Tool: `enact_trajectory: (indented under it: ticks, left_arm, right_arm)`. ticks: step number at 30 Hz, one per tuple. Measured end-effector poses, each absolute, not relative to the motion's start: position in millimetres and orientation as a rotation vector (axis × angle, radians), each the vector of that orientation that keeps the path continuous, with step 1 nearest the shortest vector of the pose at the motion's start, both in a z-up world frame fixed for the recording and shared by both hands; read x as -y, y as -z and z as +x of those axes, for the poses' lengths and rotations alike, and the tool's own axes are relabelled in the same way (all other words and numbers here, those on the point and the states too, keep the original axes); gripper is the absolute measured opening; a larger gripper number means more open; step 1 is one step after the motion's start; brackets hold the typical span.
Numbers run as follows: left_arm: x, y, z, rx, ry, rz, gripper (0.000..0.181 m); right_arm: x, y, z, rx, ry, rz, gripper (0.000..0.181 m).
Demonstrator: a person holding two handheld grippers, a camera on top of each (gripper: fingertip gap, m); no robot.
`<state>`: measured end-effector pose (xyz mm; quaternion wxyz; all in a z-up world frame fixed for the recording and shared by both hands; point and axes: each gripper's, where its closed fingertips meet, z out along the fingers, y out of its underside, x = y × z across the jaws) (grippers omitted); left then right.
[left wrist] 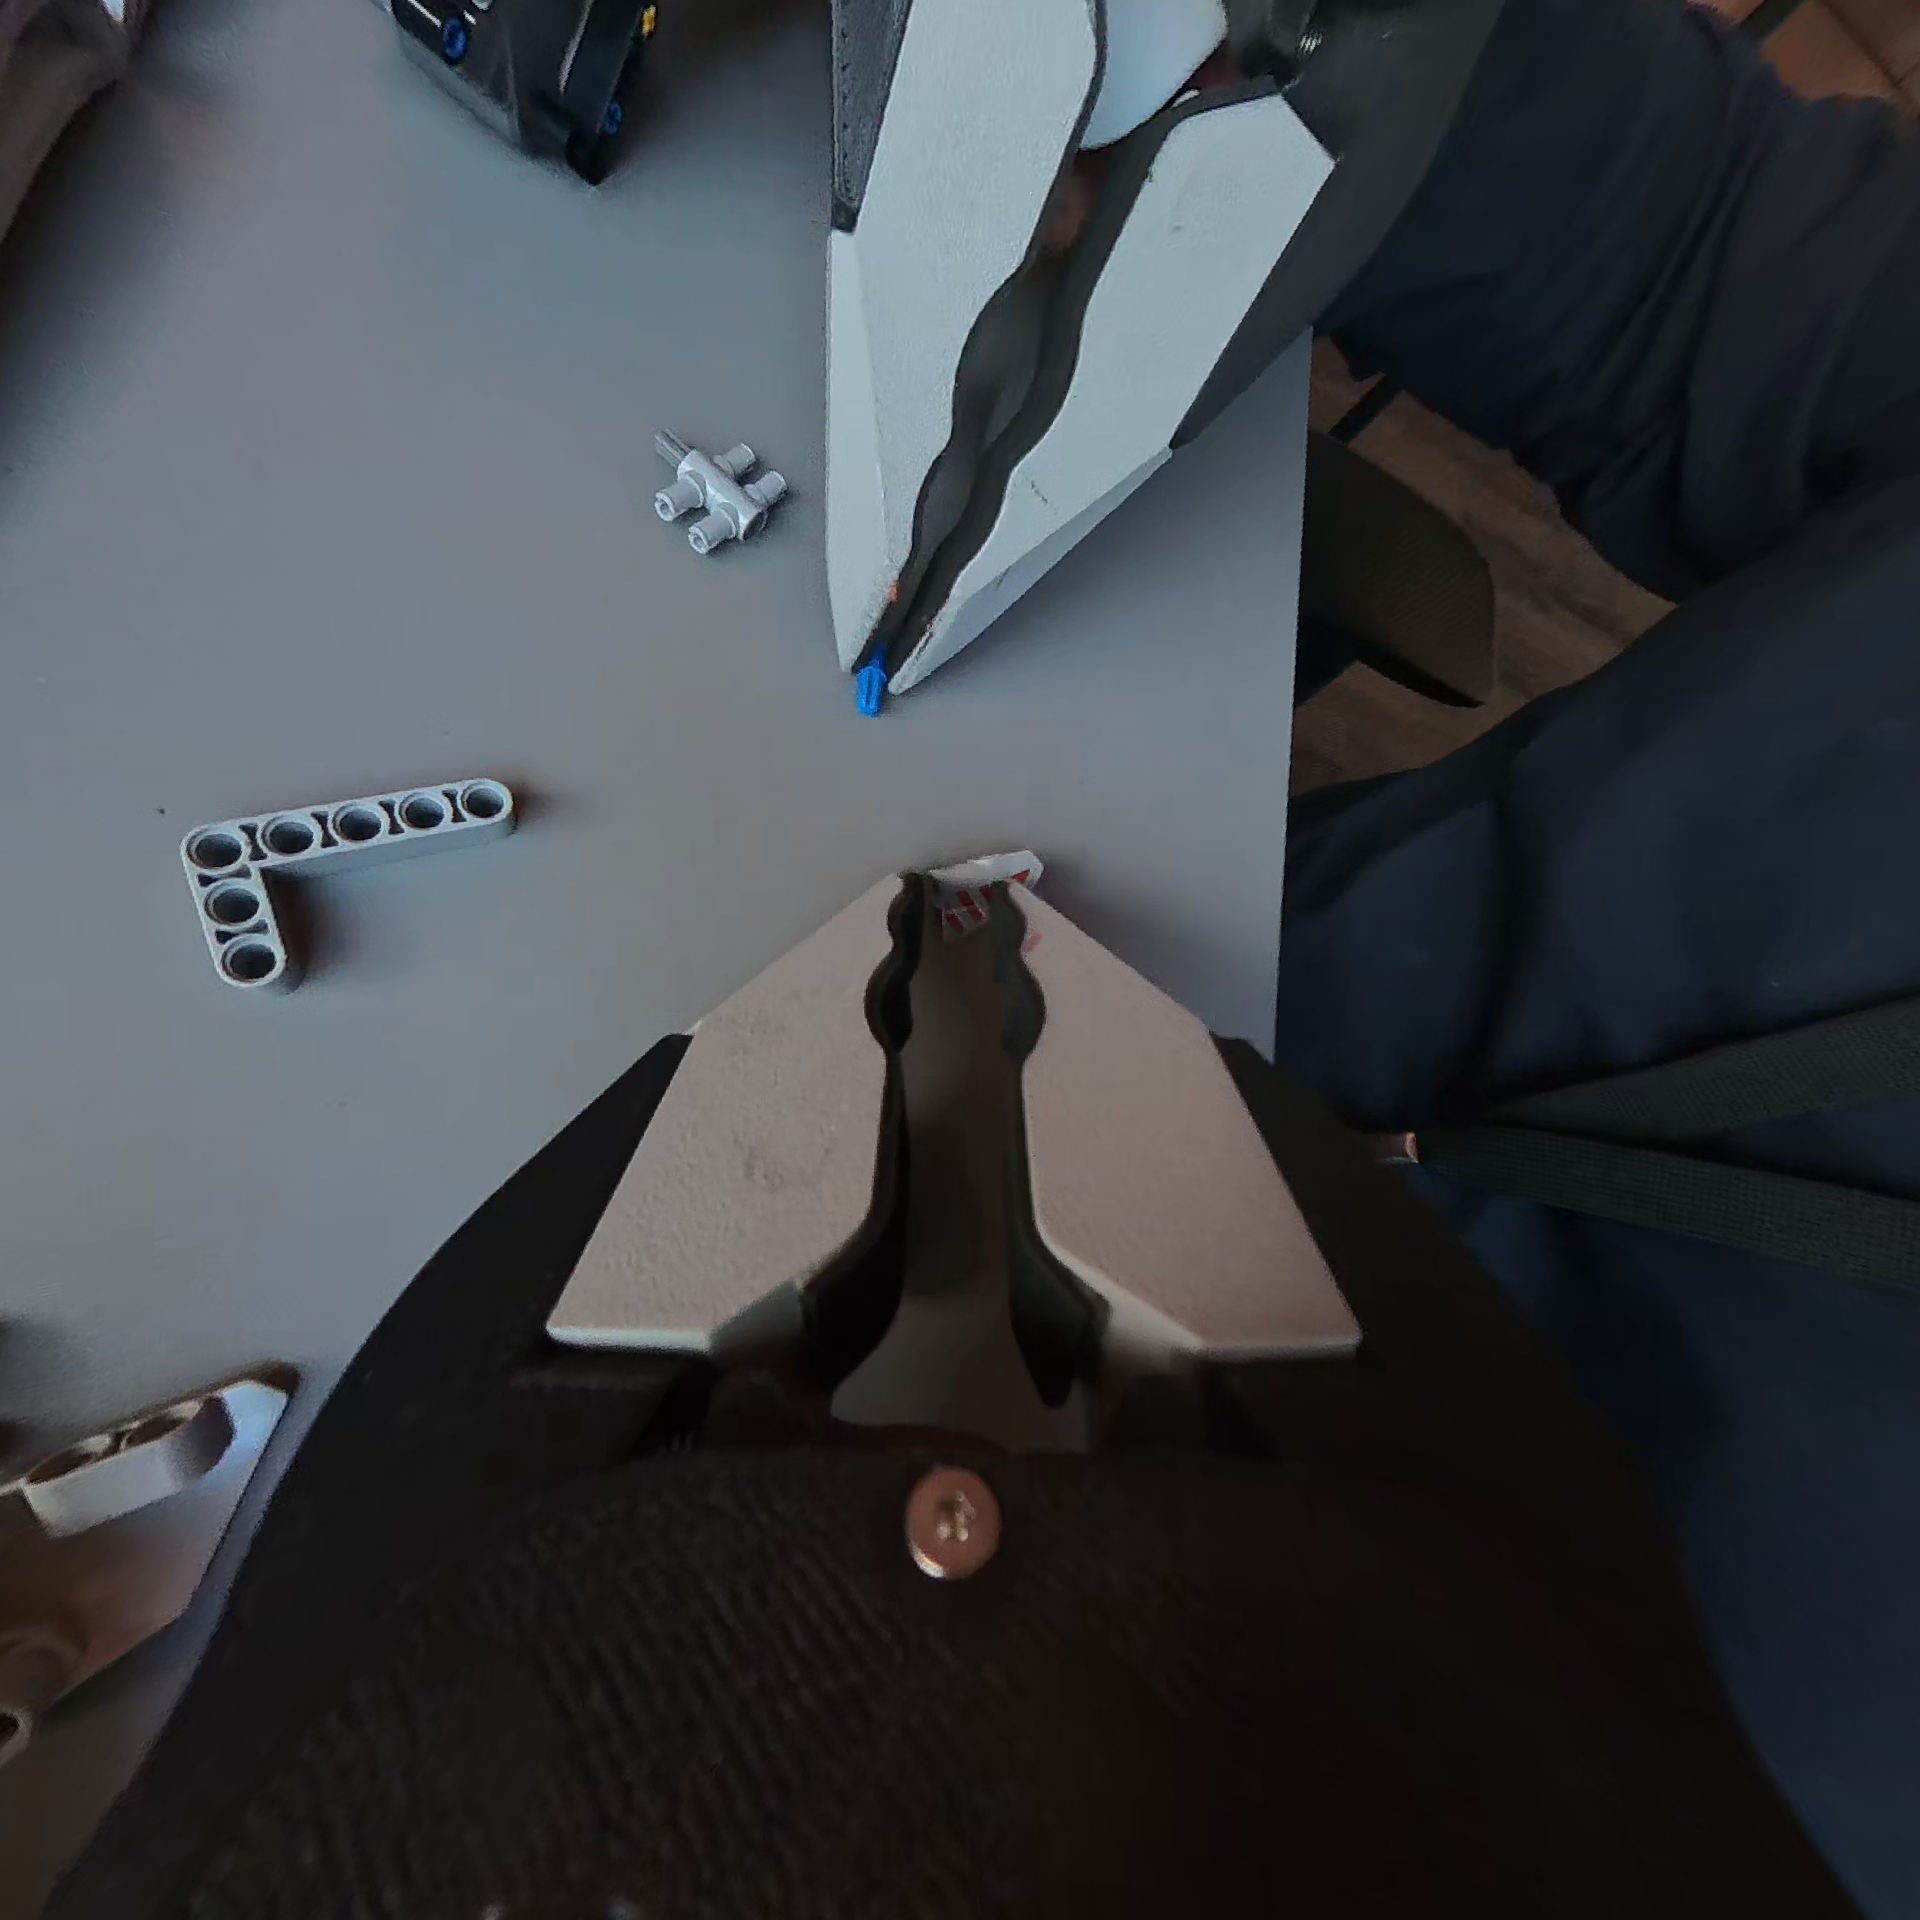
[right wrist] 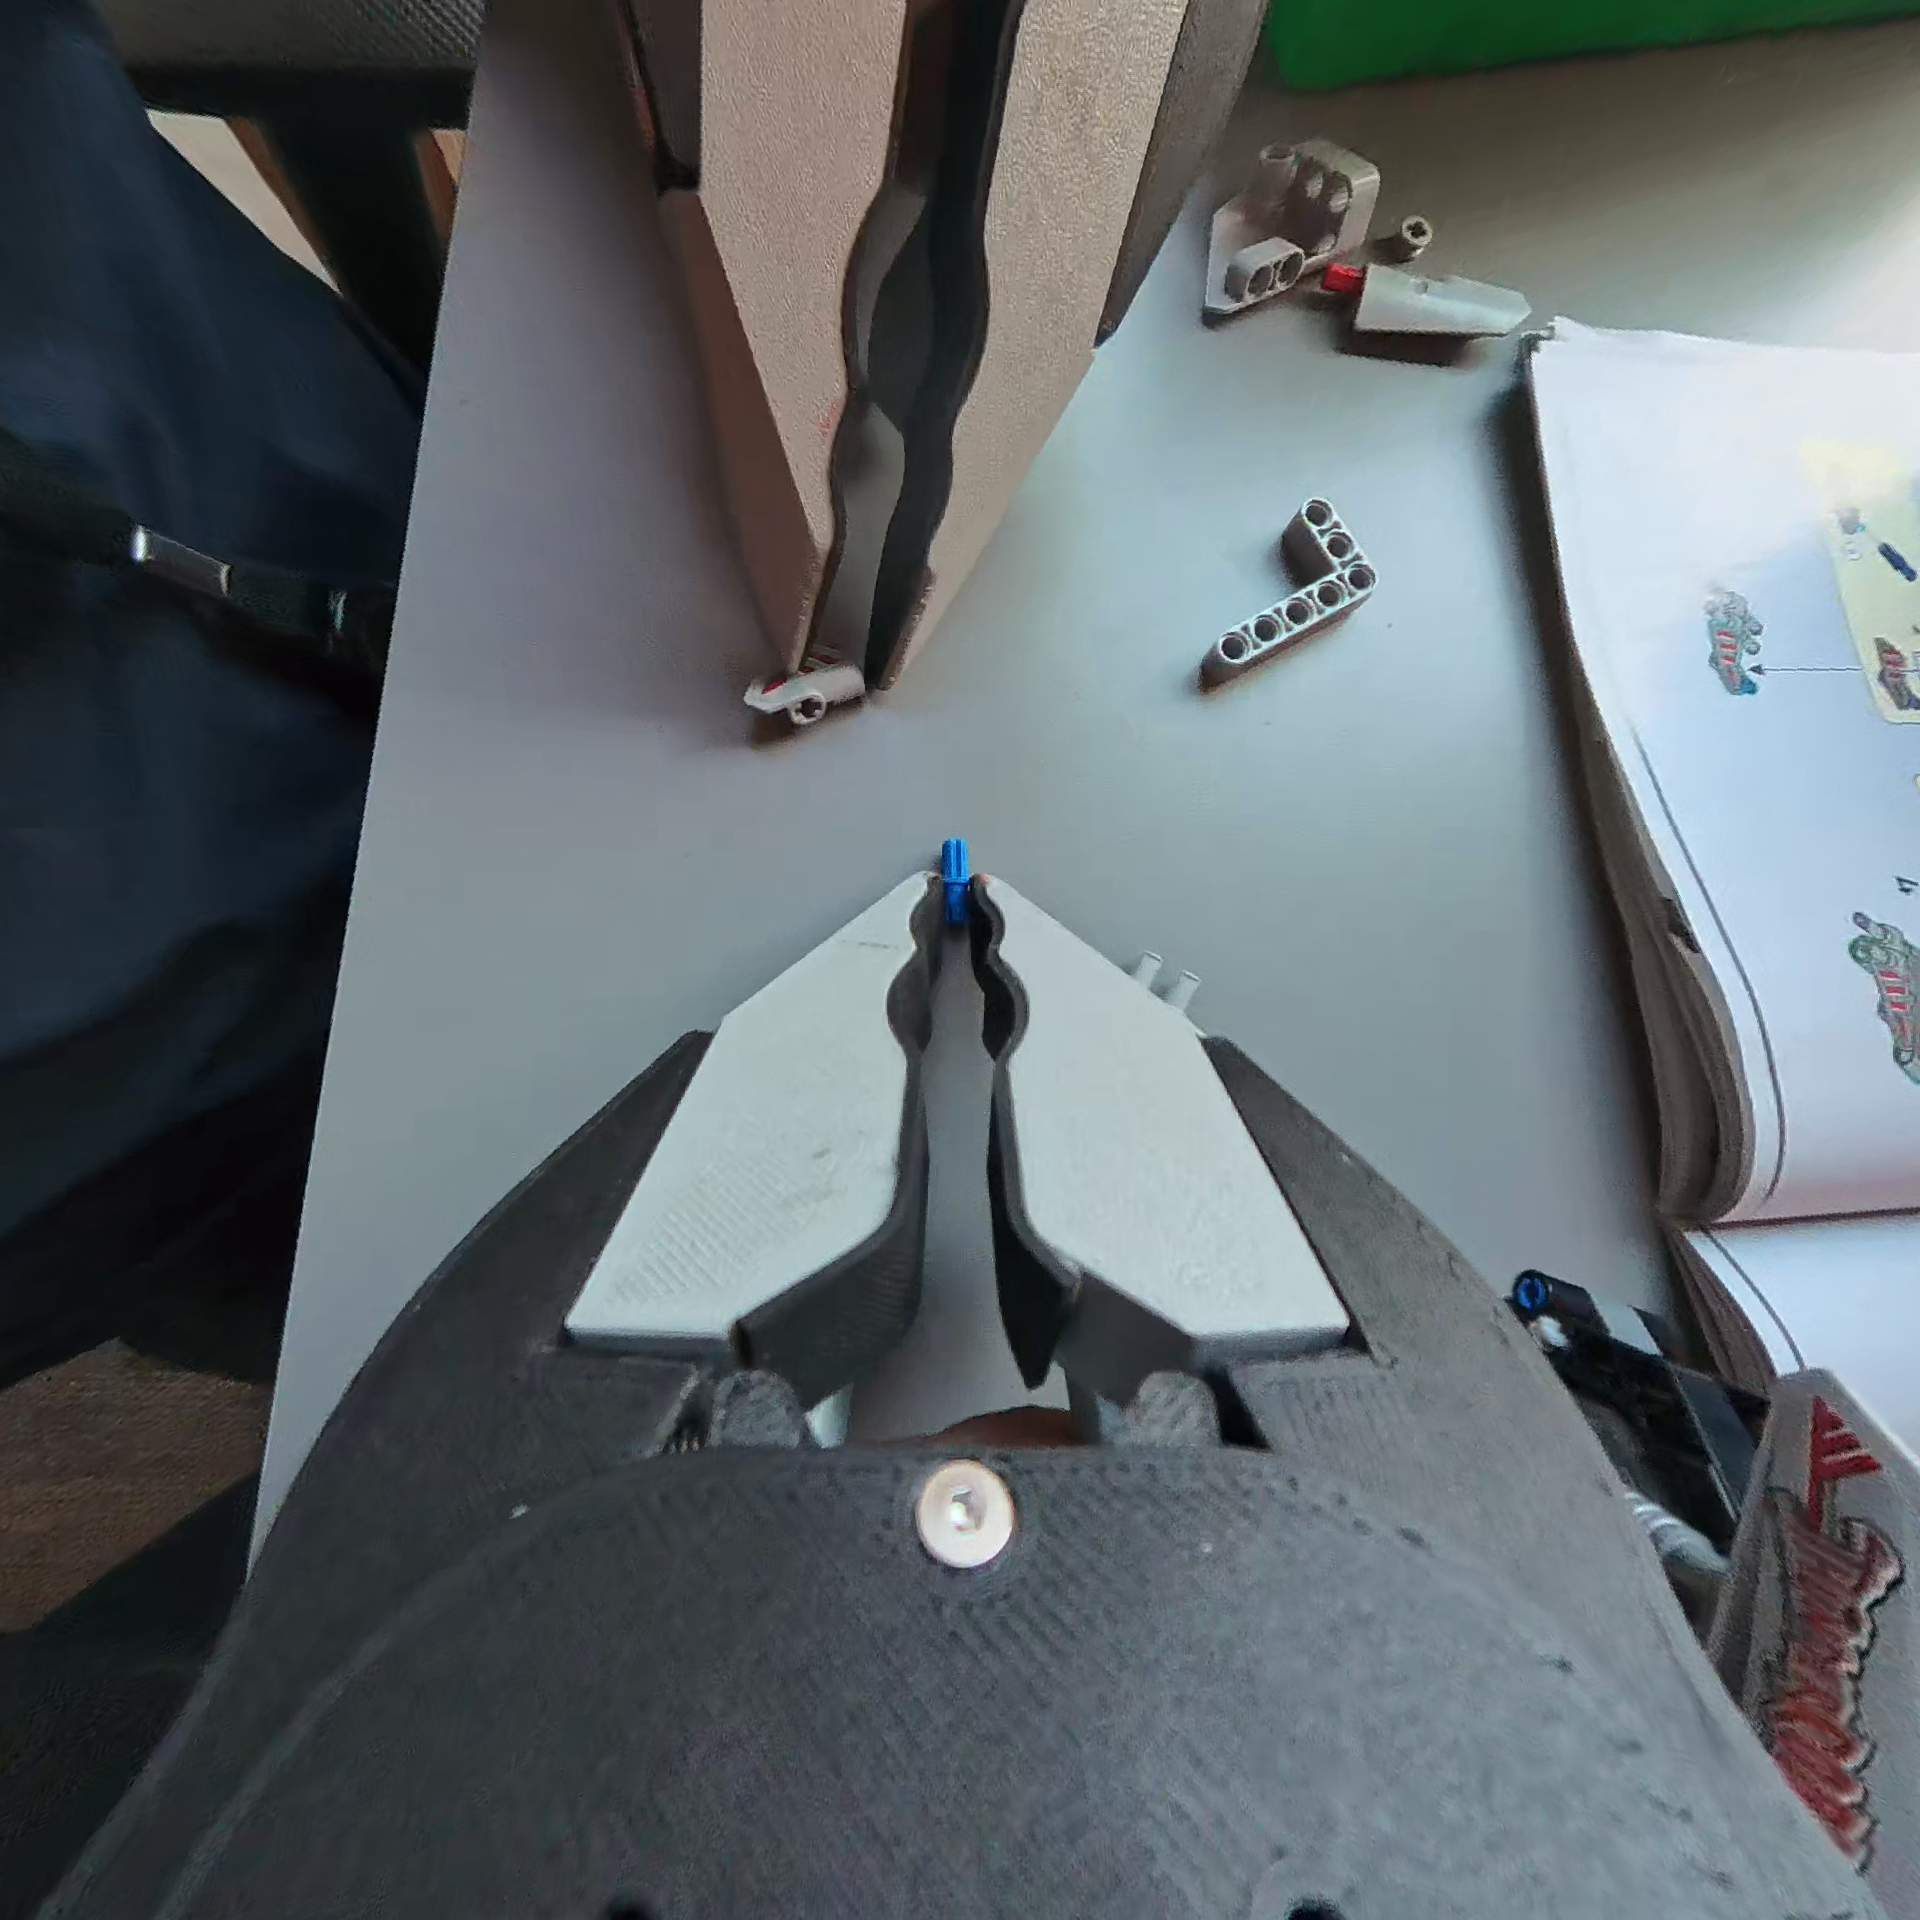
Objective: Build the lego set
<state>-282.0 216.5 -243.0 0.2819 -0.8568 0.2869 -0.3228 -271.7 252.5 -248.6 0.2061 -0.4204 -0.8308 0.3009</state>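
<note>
My left gripper (left wrist: pixel 961 899) is shut on a small white piece with red stripes (left wrist: pixel 982 878), held at its tips above the grey table; the piece also shows in the right wrist view (right wrist: pixel 805 694). My right gripper (right wrist: pixel 956 894) is shut on a small blue pin (right wrist: pixel 954 881), whose tip sticks out past the fingertips. In the left wrist view the right gripper (left wrist: pixel 883 665) comes in from the top with the blue pin (left wrist: pixel 871 691). The two grippers face each other, tips a short way apart. A grey L-shaped beam (left wrist: pixel 322 868) lies to the left.
A small grey cross connector (left wrist: pixel 719 494) lies near the right gripper. A black assembly (left wrist: pixel 540 73) stands at the far edge. An open instruction booklet (right wrist: pixel 1714 779), grey panel pieces (right wrist: pixel 1299 234) and a red pin (right wrist: pixel 1342 275) lie at the right. The table edge (left wrist: pixel 1294 623) and a person's dark clothing are close by. One gripper's finger ends stand about 5 centimeters off the other's.
</note>
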Motion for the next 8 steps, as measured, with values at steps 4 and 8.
enact_trajectory:
  ticks: [4,8]
  left_arm:
    - [-214.9,243.6,-280.0,-0.804,0.849,-2.286,0.007]
    - [-217.3,242.8,-282.2,-0.813,0.791,-2.269,0.011]
  right_arm:
    - [-249.8,248.3,-269.7,2.275,-0.849,-1.191,0.001]
    - [-245.9,247.7,-269.5,2.248,-0.826,-1.188,0.001]
